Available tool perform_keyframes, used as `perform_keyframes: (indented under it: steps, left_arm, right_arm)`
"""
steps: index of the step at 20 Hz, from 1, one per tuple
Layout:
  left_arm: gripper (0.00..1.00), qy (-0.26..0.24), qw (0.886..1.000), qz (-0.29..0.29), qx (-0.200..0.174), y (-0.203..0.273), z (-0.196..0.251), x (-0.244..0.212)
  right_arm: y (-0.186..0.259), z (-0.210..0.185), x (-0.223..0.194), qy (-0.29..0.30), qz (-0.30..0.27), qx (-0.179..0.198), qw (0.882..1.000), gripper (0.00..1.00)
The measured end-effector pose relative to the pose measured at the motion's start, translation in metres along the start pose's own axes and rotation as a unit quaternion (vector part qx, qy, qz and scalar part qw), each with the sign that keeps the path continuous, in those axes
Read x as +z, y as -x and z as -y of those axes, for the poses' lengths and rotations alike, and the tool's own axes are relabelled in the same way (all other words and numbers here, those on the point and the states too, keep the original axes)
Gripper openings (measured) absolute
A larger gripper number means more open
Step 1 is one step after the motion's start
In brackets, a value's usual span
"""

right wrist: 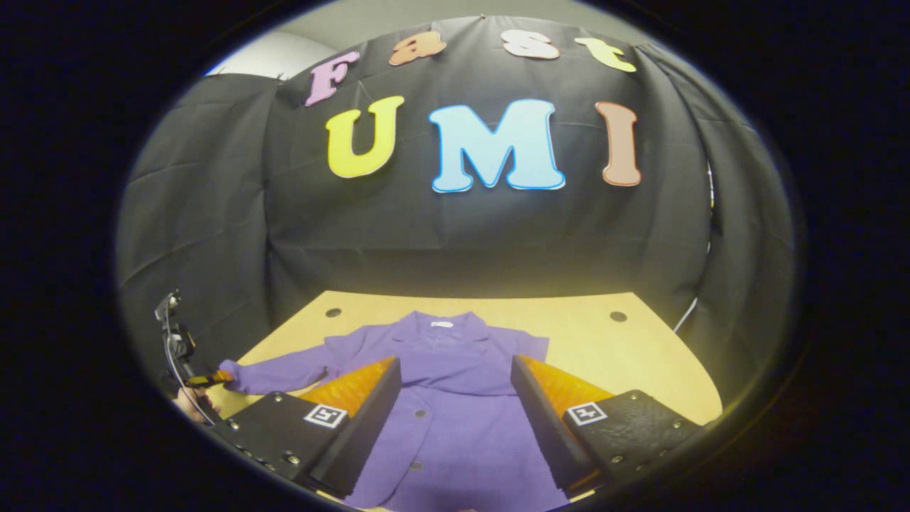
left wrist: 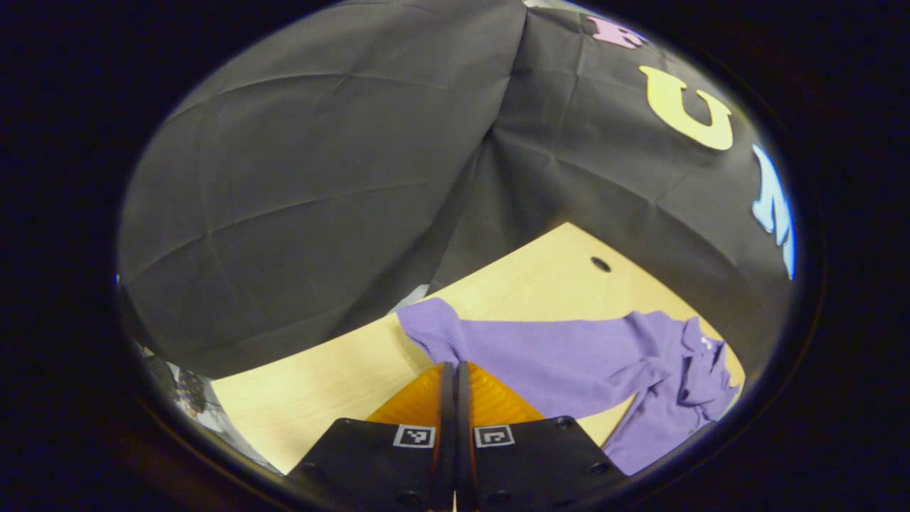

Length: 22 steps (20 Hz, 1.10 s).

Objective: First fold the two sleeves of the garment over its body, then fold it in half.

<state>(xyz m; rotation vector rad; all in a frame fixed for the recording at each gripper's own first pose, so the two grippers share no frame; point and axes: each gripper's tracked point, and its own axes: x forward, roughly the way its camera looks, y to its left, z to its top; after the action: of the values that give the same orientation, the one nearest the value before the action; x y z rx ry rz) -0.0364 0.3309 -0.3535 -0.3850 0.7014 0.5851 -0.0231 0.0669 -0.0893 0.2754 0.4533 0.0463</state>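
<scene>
Closest to us in the left gripper view, our left gripper (left wrist: 455,370) is pressed closed at the cuff end of the purple garment's left sleeve (left wrist: 540,348), which stretches out across the wooden table (left wrist: 313,391); we judge the cuff pinched, though the contact itself is hidden. To fold well, we should lift slightly and carry it over the body without dragging.

From the right gripper view, our right gripper (right wrist: 455,370) hangs wide open and empty above the garment (right wrist: 448,427), which lies flat, collar toward the wall.
</scene>
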Motion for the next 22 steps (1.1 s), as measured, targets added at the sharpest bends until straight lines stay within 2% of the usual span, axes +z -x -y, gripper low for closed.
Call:
perform_keyframes:
  steps: [5, 8, 15, 22]
  left_arm:
    - [0.06, -0.014, 0.997, 0.011, -0.079, 0.020, 0.088, 0.010]
    - [0.06, -0.044, 0.991, 0.018, -0.127, 0.027, 0.152, 0.011]
    - [0.06, -0.074, 0.965, -0.015, -0.252, 0.042, 0.305, -0.018]
    - [0.05, -0.105, 0.936, -0.057, -0.331, 0.052, 0.398, -0.065]
  right_arm:
    - [0.001, 0.016, -0.010, -0.014, -0.006, -0.017, 1.000, 0.97]
    - [0.002, 0.023, -0.014, -0.016, -0.009, -0.028, 0.999, 0.97]
    - [0.014, 0.060, -0.030, -0.034, -0.026, -0.093, 0.995, 0.96]
    - [0.040, 0.096, -0.055, -0.067, -0.050, -0.168, 0.982, 0.97]
